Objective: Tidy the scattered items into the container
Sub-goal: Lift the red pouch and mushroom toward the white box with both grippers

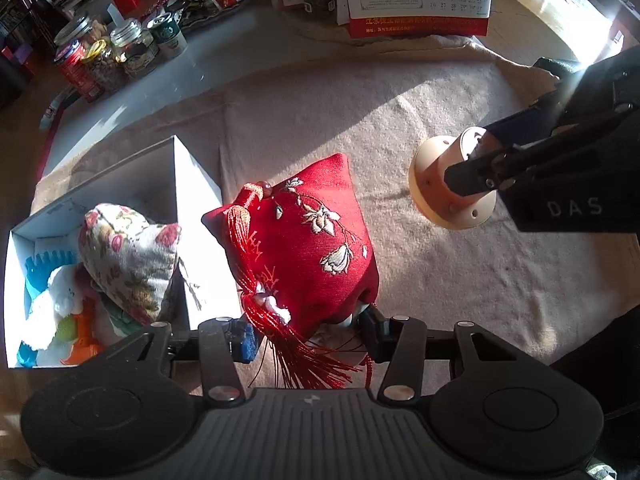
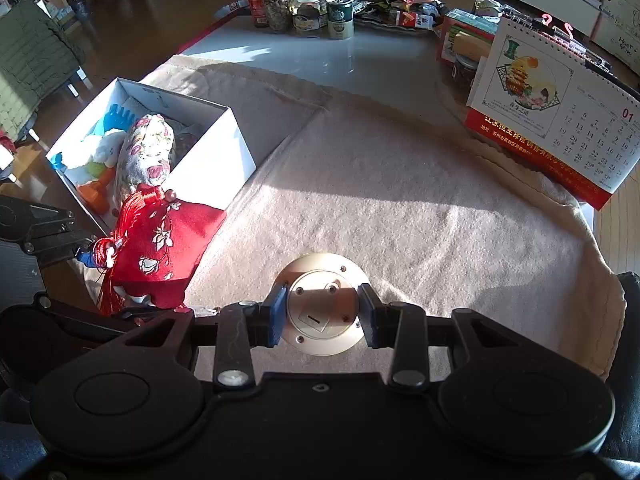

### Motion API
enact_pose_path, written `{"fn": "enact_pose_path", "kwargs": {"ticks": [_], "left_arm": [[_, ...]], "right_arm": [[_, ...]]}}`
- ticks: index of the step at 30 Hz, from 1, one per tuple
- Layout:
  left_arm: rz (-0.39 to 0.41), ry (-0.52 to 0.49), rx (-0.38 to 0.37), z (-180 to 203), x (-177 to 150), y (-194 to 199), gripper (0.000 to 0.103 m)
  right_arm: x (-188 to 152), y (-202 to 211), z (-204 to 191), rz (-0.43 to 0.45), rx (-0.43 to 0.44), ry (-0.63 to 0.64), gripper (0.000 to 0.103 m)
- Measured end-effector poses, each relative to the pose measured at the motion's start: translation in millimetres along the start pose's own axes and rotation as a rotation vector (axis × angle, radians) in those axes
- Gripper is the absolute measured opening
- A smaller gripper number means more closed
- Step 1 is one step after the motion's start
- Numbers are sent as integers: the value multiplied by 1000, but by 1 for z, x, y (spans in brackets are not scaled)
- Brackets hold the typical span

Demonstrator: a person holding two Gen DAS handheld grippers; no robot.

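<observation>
A red embroidered pouch point(image 1: 316, 240) with red tassels hangs between the fingers of my left gripper point(image 1: 308, 336), which is shut on its lower end. It is just right of the white box point(image 1: 196, 200). The box holds a floral pouch point(image 1: 128, 256), a blue toy and other soft items. In the right wrist view my right gripper point(image 2: 323, 316) is shut on a beige round flanged part point(image 2: 320, 308), lifted over the beige cloth point(image 2: 420, 220). That view also shows the red pouch point(image 2: 160, 248) beside the white box point(image 2: 216, 156). The beige part point(image 1: 452, 184) shows at the right of the left wrist view.
Jars and cans point(image 2: 304, 4) stand at the far end of the table with snack packets point(image 2: 392, 0) behind. A desk calendar point(image 2: 560, 120) stands at the right on the cloth. A green padded seat point(image 2: 32, 64) is off the table's left.
</observation>
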State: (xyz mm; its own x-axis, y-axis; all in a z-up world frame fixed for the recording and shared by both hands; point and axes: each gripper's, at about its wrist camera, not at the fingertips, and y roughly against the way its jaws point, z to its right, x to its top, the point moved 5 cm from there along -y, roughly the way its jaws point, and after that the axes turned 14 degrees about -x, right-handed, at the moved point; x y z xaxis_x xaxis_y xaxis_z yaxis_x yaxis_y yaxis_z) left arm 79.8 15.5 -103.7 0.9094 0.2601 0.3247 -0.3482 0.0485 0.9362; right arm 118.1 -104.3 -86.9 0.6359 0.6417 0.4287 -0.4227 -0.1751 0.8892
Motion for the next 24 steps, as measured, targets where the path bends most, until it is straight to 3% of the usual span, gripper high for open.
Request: {"fn": "enact_pose_path", "kwargs": {"ticks": [9, 19, 24], "left_arm": [[44, -26, -66, 29, 33, 19, 50], [63, -12, 62, -13, 23, 35, 50], [66, 31, 75, -39, 13, 46, 50]], "right_arm": [[9, 10, 15, 6, -37, -8, 40], [27, 13, -4, 29, -12, 23, 40], [30, 17, -19, 31, 6, 49, 40]]}}
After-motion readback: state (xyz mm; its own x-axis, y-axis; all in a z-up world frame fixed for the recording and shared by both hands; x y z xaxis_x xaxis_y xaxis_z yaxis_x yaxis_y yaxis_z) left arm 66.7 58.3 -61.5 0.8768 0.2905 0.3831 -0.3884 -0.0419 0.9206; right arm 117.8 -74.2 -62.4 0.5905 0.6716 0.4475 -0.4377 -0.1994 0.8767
